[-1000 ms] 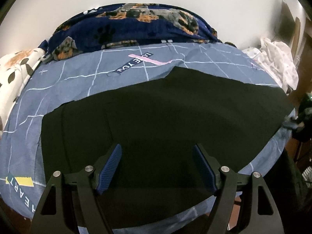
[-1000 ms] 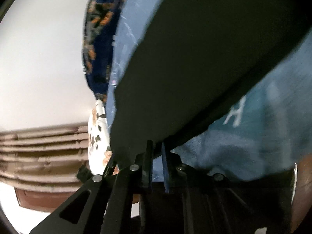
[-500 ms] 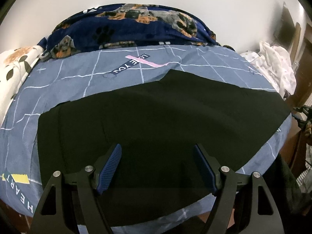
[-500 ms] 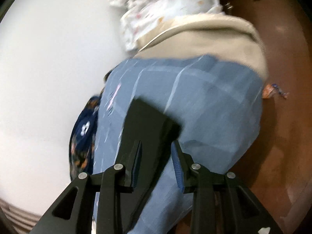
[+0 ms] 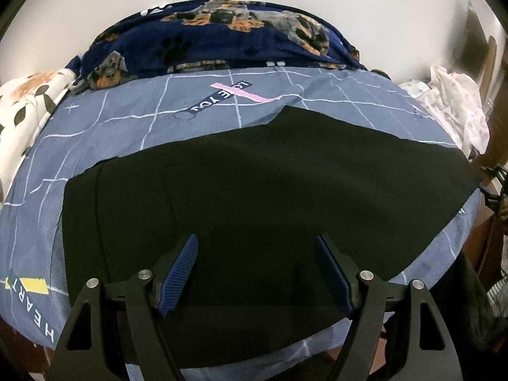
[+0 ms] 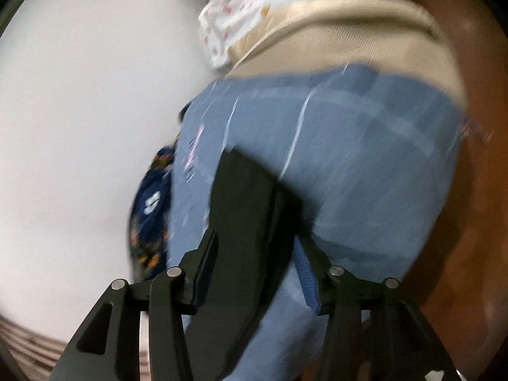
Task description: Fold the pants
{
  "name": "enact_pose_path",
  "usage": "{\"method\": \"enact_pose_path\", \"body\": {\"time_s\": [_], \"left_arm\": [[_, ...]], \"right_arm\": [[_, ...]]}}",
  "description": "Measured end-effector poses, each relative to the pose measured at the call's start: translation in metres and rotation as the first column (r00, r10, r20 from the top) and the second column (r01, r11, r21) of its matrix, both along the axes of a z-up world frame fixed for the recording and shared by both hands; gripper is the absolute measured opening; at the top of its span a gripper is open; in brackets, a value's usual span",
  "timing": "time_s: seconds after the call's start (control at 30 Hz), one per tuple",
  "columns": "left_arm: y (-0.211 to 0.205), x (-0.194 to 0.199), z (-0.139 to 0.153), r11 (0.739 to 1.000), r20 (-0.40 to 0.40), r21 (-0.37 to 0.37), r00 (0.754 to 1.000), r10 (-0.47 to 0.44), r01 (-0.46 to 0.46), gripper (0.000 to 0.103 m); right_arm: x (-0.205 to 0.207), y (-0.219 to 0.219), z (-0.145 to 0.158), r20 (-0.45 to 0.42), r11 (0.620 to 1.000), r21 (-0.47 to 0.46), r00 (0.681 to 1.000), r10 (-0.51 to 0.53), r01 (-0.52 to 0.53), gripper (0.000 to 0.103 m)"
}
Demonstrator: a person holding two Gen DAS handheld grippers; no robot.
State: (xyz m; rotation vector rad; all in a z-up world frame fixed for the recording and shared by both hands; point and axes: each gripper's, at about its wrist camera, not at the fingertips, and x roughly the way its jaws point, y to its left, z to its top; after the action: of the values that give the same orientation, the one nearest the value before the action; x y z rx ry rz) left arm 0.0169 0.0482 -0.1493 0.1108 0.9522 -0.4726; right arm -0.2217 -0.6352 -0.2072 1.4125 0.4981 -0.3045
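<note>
Black pants (image 5: 270, 190) lie flat across the blue grid-pattern bed sheet (image 5: 133, 117), waist end at the left, leg end at the right bed edge. My left gripper (image 5: 255, 247) is open and empty, hovering over the near edge of the pants. In the blurred right wrist view the pants' end (image 6: 247, 209) runs between the fingers of my right gripper (image 6: 257, 241), which is open and not clamped on the cloth.
A navy dog-print blanket (image 5: 222, 41) is bunched along the far side by the wall. A white flowered pillow (image 5: 22, 120) lies at the left. White crumpled cloth (image 5: 457, 104) sits at the right. A beige mattress edge (image 6: 349, 31) and brown floor (image 6: 476, 158) show beyond the bed.
My right gripper opened and let go of the pants' end, swinging to look along the bed's end. The pants' right end now lies flat. The left gripper stayed open, barely moving.
</note>
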Motion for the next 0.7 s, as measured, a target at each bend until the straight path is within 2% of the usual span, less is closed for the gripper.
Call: {"method": "enact_pose_path", "body": {"time_s": [0.07, 0.13, 0.27, 0.43, 0.57, 0.67, 0.7], "left_arm": [[0.002, 0.0, 0.0, 1.0, 0.001, 0.002, 1.0, 0.004, -0.004, 0.076], [0.004, 0.002, -0.001, 1.0, -0.003, -0.003, 1.0, 0.011, -0.011, 0.076], [0.006, 0.005, -0.006, 1.0, -0.029, -0.016, 0.999, 0.025, -0.025, 0.076], [0.005, 0.004, -0.005, 1.0, -0.015, -0.012, 1.0, 0.019, -0.019, 0.076], [0.002, 0.003, -0.005, 1.0, -0.006, -0.001, 1.0, 0.001, -0.001, 0.076], [-0.001, 0.002, -0.005, 1.0, -0.008, 0.007, 1.0, -0.009, 0.009, 0.076], [-0.002, 0.001, -0.005, 1.0, -0.006, 0.008, 1.0, -0.012, 0.012, 0.076]], "right_arm": [[-0.002, 0.007, 0.0, 0.017, 1.0, 0.002, 1.0, -0.012, 0.012, 0.046], [-0.012, 0.009, 0.003, -0.01, 0.997, -0.05, 0.998, -0.055, 0.054, 0.044], [-0.021, 0.001, -0.008, 0.046, 0.996, 0.031, 0.995, -0.089, 0.088, 0.045], [-0.003, 0.002, -0.004, 0.067, 1.0, 0.014, 0.997, -0.029, 0.028, 0.048], [0.025, 0.011, -0.006, 0.102, 0.998, -0.009, 0.993, 0.062, -0.061, 0.047], [0.033, 0.011, -0.011, 0.053, 0.999, -0.029, 0.997, 0.048, -0.046, 0.027], [0.034, 0.01, -0.012, 0.032, 0.999, -0.023, 0.999, 0.04, -0.039, 0.016]]}}
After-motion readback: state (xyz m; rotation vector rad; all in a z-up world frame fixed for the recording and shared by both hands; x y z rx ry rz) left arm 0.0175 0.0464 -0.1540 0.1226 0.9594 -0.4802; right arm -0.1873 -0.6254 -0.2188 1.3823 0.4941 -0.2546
